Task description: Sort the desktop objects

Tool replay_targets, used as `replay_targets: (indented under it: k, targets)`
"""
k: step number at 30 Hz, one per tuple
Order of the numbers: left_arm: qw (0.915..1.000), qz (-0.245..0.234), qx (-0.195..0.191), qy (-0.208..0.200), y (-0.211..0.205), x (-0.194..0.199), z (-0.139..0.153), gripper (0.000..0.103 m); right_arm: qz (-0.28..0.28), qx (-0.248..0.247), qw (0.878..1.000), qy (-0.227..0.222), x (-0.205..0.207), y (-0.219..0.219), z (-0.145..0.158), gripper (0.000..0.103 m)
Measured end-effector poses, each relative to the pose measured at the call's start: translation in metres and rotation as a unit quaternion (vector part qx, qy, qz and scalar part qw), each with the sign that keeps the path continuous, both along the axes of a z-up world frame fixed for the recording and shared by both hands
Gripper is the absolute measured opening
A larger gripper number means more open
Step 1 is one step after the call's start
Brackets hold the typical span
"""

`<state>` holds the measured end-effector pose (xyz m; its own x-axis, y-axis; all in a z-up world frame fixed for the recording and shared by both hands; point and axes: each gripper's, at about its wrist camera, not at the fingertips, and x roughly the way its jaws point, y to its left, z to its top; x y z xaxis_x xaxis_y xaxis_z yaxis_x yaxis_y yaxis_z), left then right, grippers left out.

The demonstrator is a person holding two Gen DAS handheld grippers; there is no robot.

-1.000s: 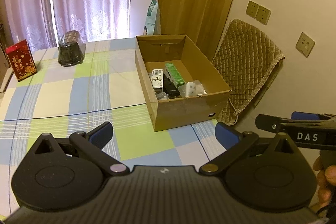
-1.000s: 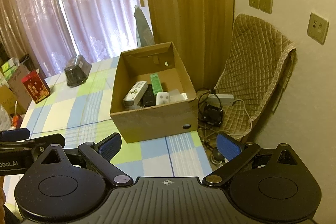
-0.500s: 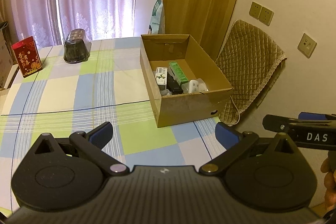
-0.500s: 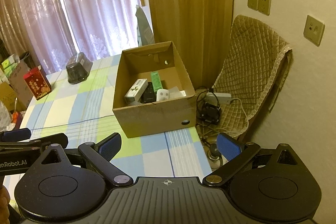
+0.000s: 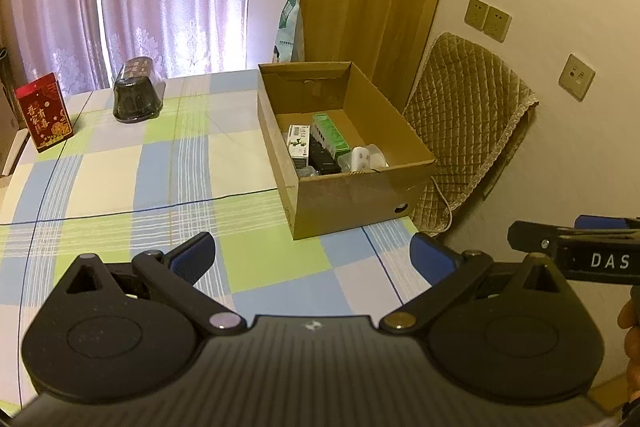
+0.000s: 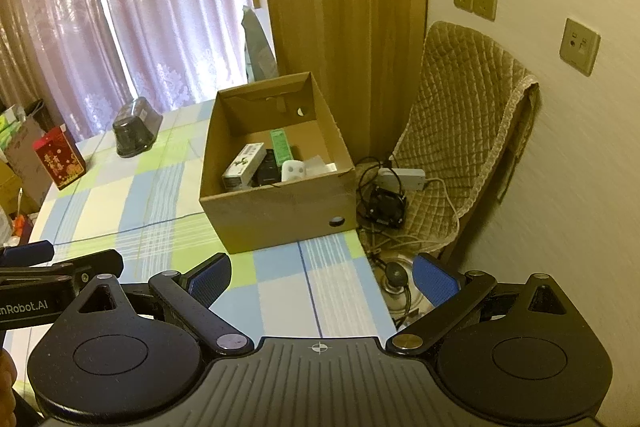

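left gripper [image 5: 312, 255]: wide open, empty | right gripper [image 6: 322, 277]: wide open, empty | cardboard box [image 5: 352, 195]: on table [image 5: 120, 179], holding small items

Both grippers stand farther back and higher than a second ago; the cardboard box [image 5: 344, 147] sits smaller and deeper in each view. In the left wrist view more tablecloth [image 5: 120, 179] shows ahead of the left gripper [image 5: 312, 255]; the right gripper [image 6: 322, 277] now sees more floor clutter [image 6: 386, 203] beside the box.
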<state>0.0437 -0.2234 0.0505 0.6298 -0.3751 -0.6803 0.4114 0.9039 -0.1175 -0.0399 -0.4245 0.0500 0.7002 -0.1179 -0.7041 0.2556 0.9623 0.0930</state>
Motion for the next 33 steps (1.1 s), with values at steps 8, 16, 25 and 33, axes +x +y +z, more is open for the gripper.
replay_targets:
  k: [8,16,25,33]
  targets:
    - [1.0000,0.001,0.007,0.004,-0.001,0.002,-0.005,0.102,0.002,0.005,1.000,0.003,0.003,0.002,-0.004,0.099]
    - [0.9999,0.006,0.008,0.006,0.001,0.006,-0.008,0.102,0.007,0.005,1.000,0.005,0.008,0.005,-0.006,0.099]
    - [0.9999,0.006,0.008,0.009,0.002,0.008,-0.010,0.102,0.010,0.007,1.000,0.008,0.011,0.007,-0.010,0.099]
    - [0.9999,0.007,0.008,0.013,0.003,0.010,-0.013,0.102,0.012,0.006,1.000,0.011,0.013,0.008,-0.013,0.099]
